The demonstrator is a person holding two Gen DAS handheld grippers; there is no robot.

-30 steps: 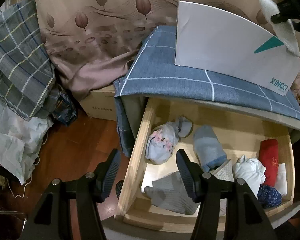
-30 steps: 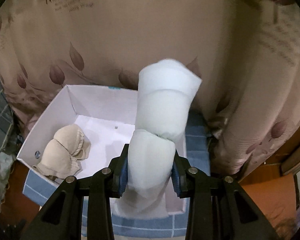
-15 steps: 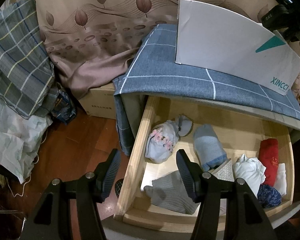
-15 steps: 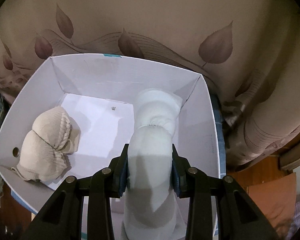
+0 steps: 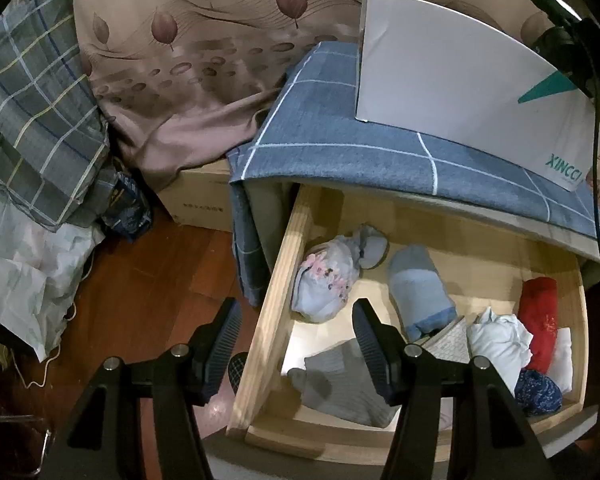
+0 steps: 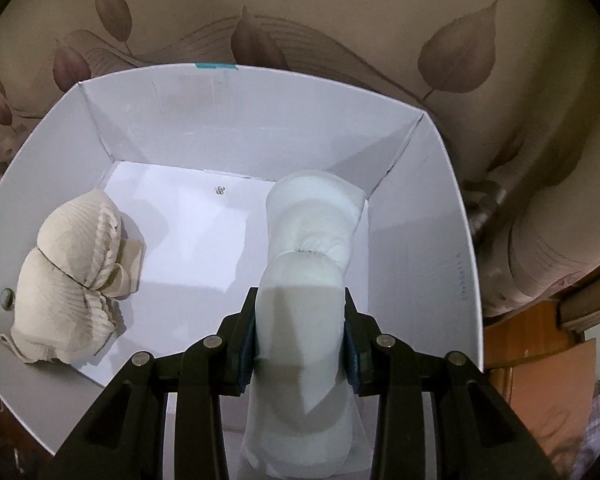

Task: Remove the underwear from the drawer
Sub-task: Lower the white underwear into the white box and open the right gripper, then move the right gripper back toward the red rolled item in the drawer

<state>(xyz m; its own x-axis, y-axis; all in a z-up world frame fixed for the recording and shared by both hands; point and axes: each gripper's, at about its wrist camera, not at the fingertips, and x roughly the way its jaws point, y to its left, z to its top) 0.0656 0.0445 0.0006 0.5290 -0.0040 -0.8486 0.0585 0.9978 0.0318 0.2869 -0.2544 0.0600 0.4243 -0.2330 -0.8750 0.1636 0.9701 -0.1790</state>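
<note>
A: Where is the left wrist view looking from?
B: It is looking steeply down from above and in front of the open drawer [image 5: 452,240].
A: And the right?
B: It is looking down, close in, into the white box [image 6: 236,128].
A: Anything shared?
B: Both are showing that box [image 5: 452,80] and the leaf-print cloth [image 5: 204,80].
</note>
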